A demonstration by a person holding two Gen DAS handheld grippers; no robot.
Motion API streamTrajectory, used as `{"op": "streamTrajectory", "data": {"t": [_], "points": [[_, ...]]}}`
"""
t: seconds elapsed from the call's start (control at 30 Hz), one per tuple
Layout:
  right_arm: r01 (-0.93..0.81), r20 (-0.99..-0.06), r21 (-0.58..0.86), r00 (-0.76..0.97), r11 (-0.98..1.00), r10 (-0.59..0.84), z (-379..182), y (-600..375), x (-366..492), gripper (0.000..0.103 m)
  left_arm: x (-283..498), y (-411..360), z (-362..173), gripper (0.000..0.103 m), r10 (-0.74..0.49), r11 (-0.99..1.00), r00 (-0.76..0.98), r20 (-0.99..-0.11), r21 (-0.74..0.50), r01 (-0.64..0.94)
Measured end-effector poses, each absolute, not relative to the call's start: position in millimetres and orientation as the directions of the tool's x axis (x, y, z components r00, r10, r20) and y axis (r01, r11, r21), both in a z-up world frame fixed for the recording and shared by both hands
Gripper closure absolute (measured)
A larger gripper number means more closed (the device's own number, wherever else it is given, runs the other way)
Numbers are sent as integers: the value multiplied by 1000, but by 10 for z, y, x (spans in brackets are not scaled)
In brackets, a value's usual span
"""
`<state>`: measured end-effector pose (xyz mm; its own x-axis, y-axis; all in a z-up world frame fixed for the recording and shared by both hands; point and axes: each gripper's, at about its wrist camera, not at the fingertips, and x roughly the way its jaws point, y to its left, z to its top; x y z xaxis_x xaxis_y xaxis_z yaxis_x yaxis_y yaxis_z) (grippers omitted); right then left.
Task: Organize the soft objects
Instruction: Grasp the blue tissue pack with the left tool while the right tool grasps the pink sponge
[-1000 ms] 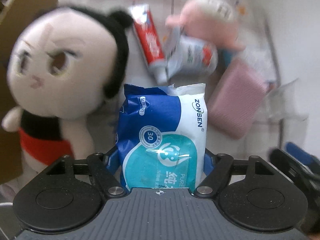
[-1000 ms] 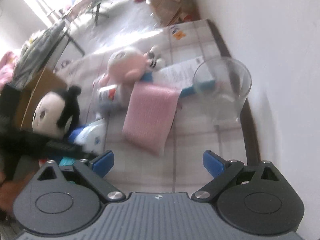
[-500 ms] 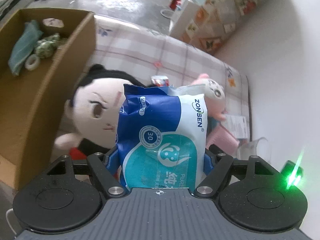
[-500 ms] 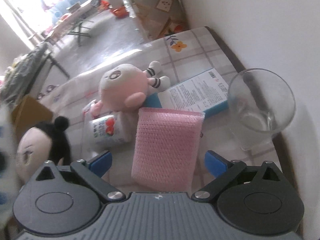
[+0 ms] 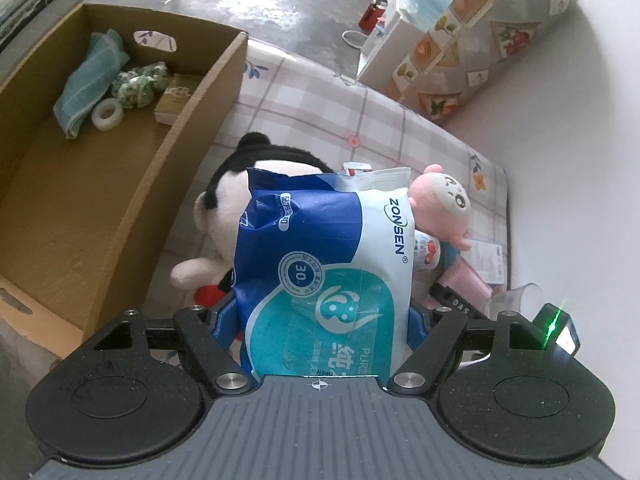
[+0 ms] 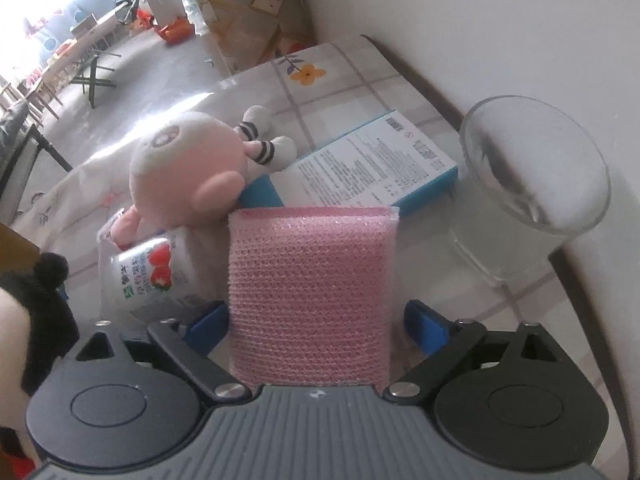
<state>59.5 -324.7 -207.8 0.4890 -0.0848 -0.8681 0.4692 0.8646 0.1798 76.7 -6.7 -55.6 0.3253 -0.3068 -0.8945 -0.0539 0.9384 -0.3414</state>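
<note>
The left gripper (image 5: 322, 320) clamps a wipes pack (image 5: 324, 276) between its jaws; the pack reads "ZONSEN", "30" and "PURE". Beyond it lie a black-haired doll (image 5: 228, 216) and a pink plush (image 5: 440, 208); to the left stands a box (image 5: 120, 216) holding a cloth (image 5: 90, 80) and tape roll (image 5: 107, 114). The right gripper (image 6: 314, 328) has its jaws wide but closing around a pink sponge (image 6: 310, 292), pads not yet pressing. Left of the sponge lies a strawberry-printed pouch (image 6: 154, 280); ahead, a blue carton (image 6: 368, 166); right, a glass (image 6: 528, 196).
</note>
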Motion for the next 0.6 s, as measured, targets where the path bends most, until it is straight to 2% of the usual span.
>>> {"op": "streamTrajectory", "data": {"t": [0.03,0.27,0.47,0.6], "points": [[466,-866,173,491,868,-91,-2074,-3243,581,19,746,-39,-550,27,-308,937,328,-893,-344,-57],[461,-871,171,483,871,-85,-1929,-3264,389,22,582,209,-408,27,-313,929,355,-881,-362,-81],[392,-866,193,498,899,-31,-1415,-3068,8,22,381,565,-96,27,-302,927,367,-880,-361,-104],[291,-848,262,524,920,76,-935,-2733,-170,22,241,969,161,27,-274,926,370,-888,-348,-149]]}}
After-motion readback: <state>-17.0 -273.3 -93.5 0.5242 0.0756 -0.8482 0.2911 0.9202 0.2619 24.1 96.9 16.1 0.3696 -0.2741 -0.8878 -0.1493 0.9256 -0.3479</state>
